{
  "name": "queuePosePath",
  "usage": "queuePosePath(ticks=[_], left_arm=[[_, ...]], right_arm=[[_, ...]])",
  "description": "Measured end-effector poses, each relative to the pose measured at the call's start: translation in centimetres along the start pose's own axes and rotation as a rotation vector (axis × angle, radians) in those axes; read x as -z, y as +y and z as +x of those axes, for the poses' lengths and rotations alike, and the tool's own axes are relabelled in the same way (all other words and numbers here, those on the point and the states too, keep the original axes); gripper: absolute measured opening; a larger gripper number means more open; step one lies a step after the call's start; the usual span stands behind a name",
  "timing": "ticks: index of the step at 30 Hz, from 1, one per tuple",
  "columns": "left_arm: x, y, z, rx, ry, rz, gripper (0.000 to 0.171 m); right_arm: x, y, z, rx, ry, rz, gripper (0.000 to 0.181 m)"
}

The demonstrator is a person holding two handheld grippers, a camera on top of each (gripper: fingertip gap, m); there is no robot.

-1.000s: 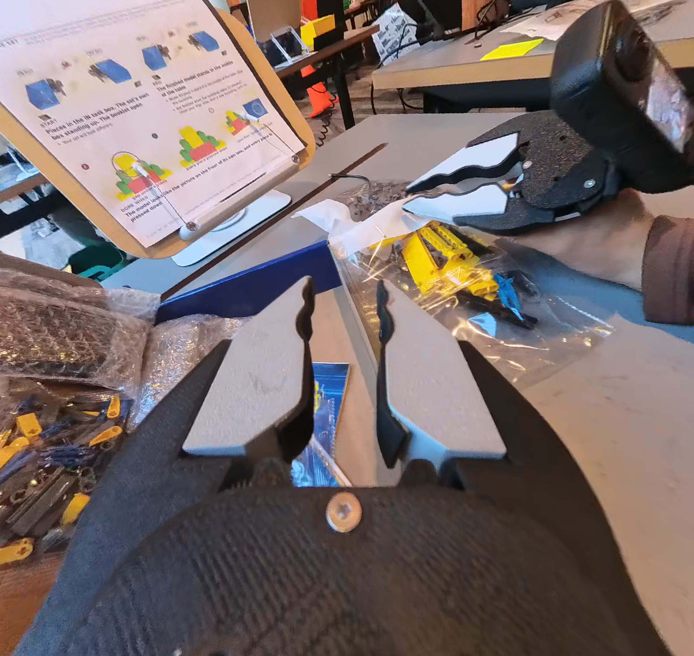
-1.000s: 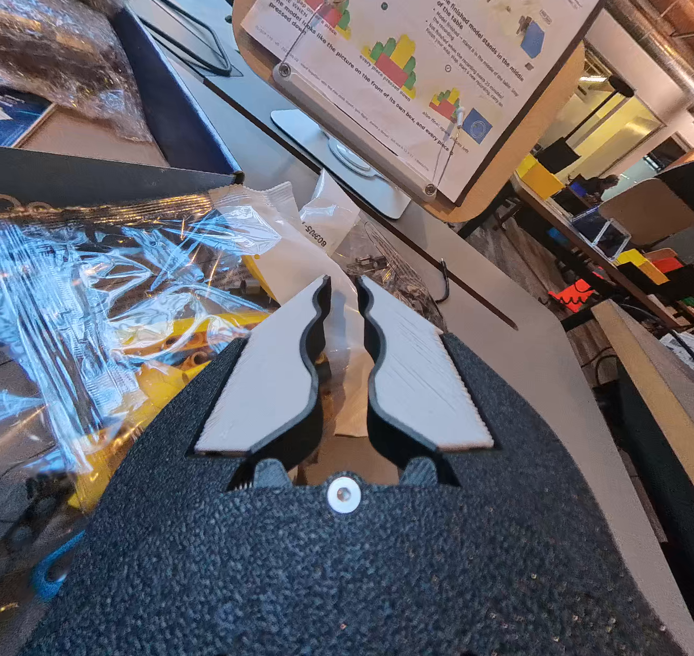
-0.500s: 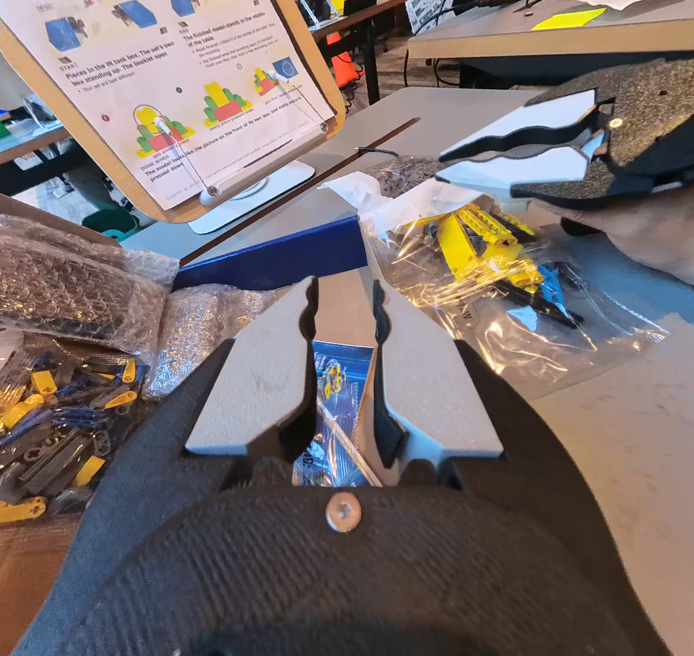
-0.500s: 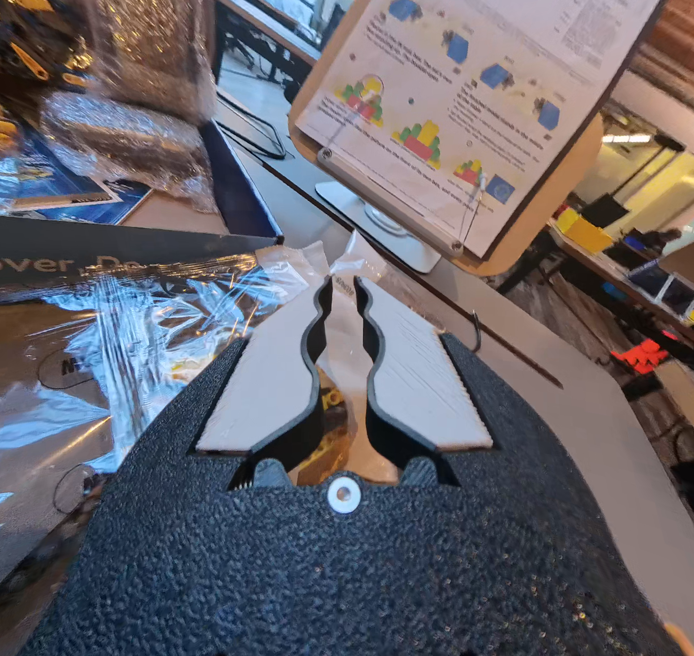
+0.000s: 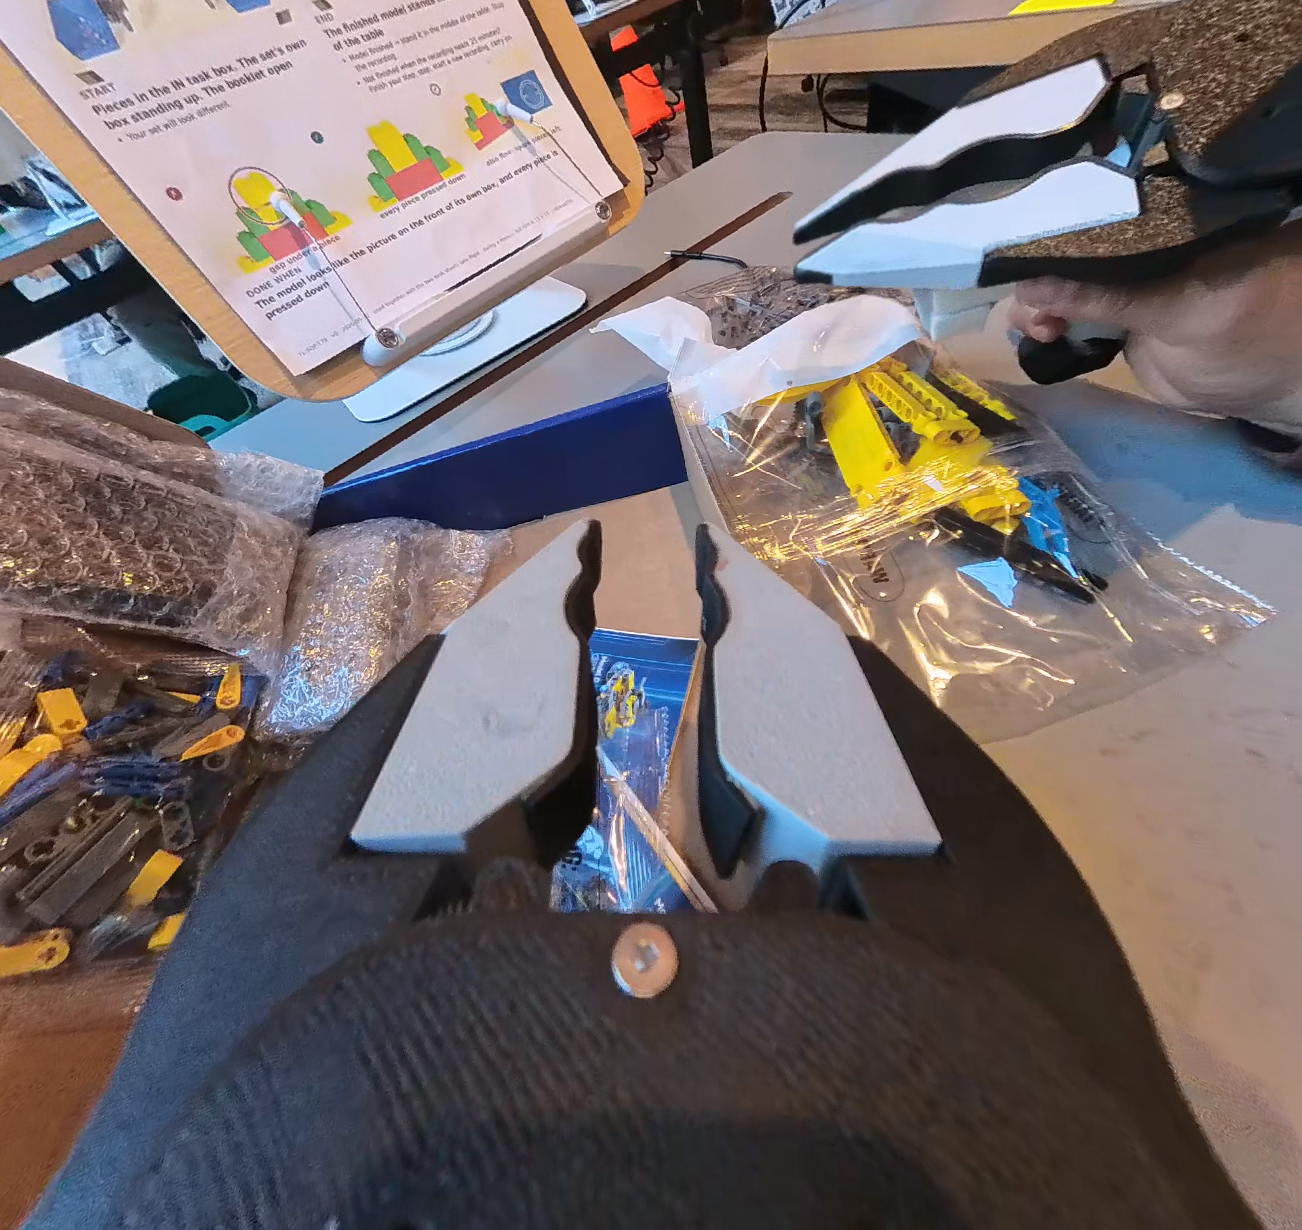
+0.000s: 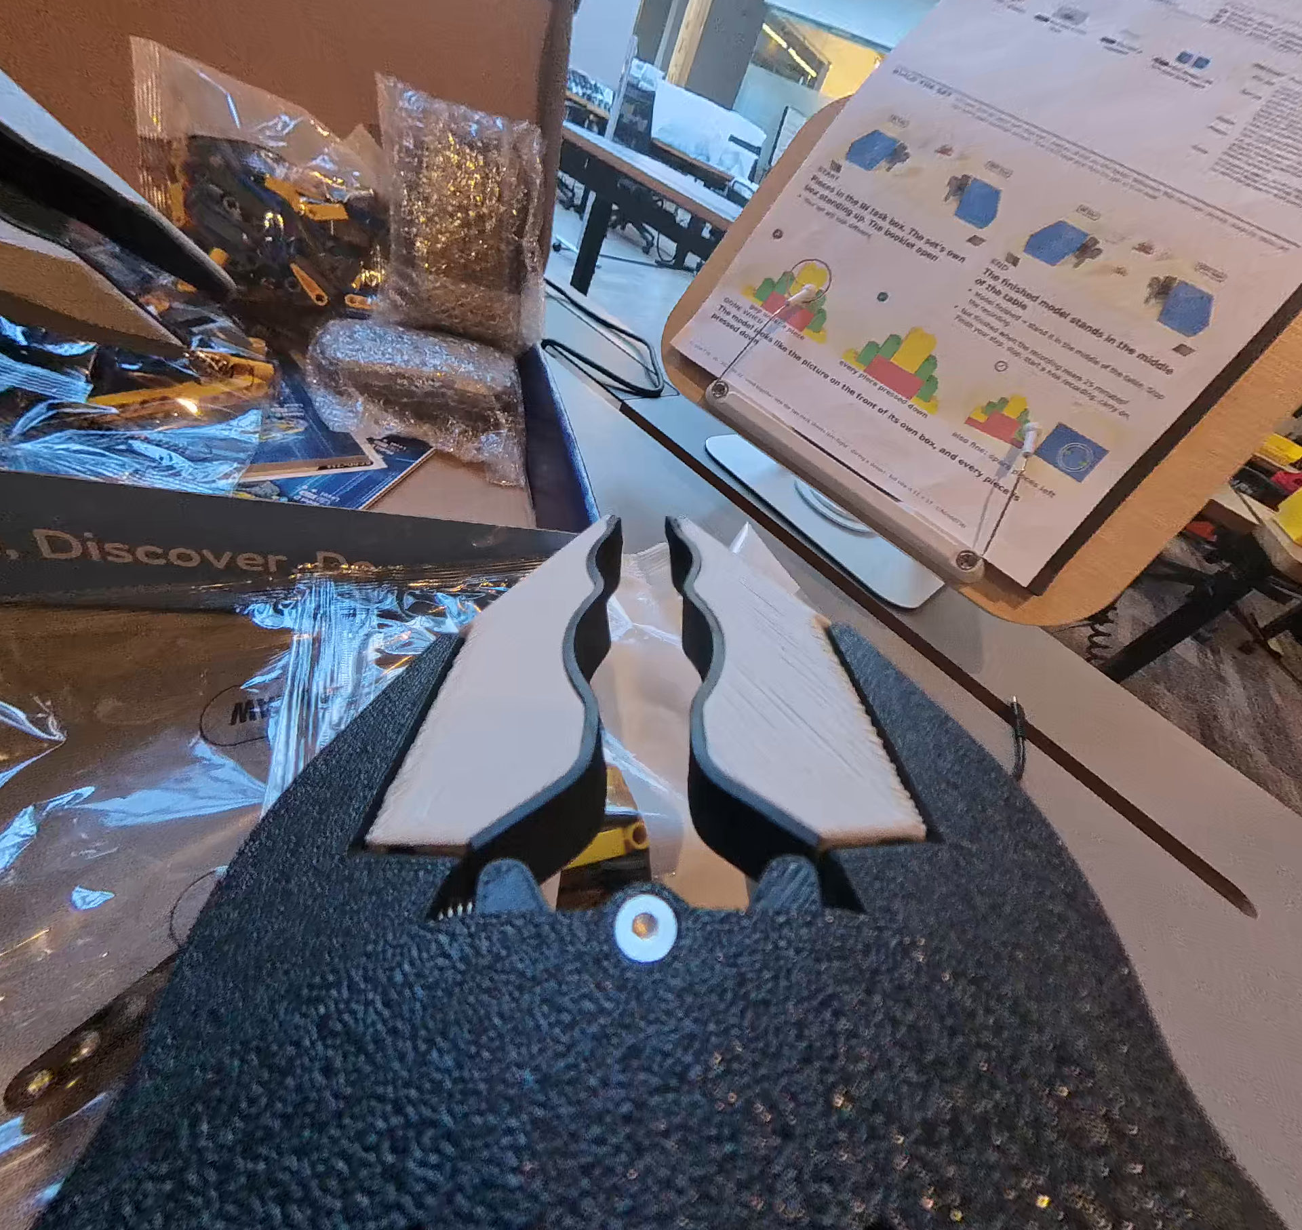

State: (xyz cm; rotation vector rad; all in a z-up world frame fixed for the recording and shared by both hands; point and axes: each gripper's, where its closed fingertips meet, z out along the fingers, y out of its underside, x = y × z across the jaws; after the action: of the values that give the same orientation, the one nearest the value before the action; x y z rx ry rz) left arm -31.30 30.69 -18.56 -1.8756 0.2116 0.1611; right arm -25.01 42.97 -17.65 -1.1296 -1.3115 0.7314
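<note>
Left wrist view, left gripper (image 5: 647, 537): low centre of frame, jaws parted with a narrow gap, nothing between them; it hung over an open box.
Left wrist view, beneath the jaws: a blue booklet (image 5: 634, 689) showed through the gap.
Left wrist view, left side: a bag of yellow and blue-black parts (image 5: 106, 773) lay there, bubble-wrapped bundles (image 5: 141, 548) above it.
Left wrist view, right of centre: a clear bag of yellow pieces (image 5: 916, 492) lay on the grey table (image 5: 1127, 809), just right of the box's blue wall (image 5: 507, 470).
Left wrist view, upper right: the right gripper (image 5: 803, 252) hovered above that bag, jaws slightly apart, empty.
Left wrist view, upper left: an instruction sheet on a wooden stand (image 5: 317, 139).

Right wrist view, right gripper (image 6: 642, 534): centre frame, jaws a little apart, gripping nothing.
Right wrist view, under the jaws: the bag's white top edge (image 6: 641, 675) sat below, whether touching I can't tell; shiny film spread lower left.
Right wrist view, upper left: box contents, bagged parts and bubble wrap (image 6: 458, 210).
Right wrist view, upper right: the instruction sheet (image 6: 1021, 245).
</note>
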Motion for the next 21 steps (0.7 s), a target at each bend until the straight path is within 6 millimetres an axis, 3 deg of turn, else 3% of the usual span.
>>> queuePosePath(ticks=[7,11,13,17,21], left_arm=[[0.2,-0.1,-0.2,0.007,-0.008,0.007,0.024],[0.2,0.1,0.0,-0.013,-0.008,-0.001,0.024],[0.1,0.3,0.0,-0.020,-0.008,-0.012,0.025],[0.1,0.3,0.0,-0.014,-0.005,-0.012,0.024],[0.1,0.4,0.3,-0.022,0.003,-0.015,0.025]], right_arm=[[0.2,0.8,-1.4,-0.040,-0.117,-0.100,0.014],[0.8,3.1,1.7,-0.063,0.000,-0.231,0.022],[1.3,3.8,2.3,-0.096,-0.006,-0.249,0.019],[1.4,5.5,1.2,-0.114,-0.089,-0.327,0.013],[1.2,7.5,-1.9,-0.096,-0.235,-0.432,0.000]])
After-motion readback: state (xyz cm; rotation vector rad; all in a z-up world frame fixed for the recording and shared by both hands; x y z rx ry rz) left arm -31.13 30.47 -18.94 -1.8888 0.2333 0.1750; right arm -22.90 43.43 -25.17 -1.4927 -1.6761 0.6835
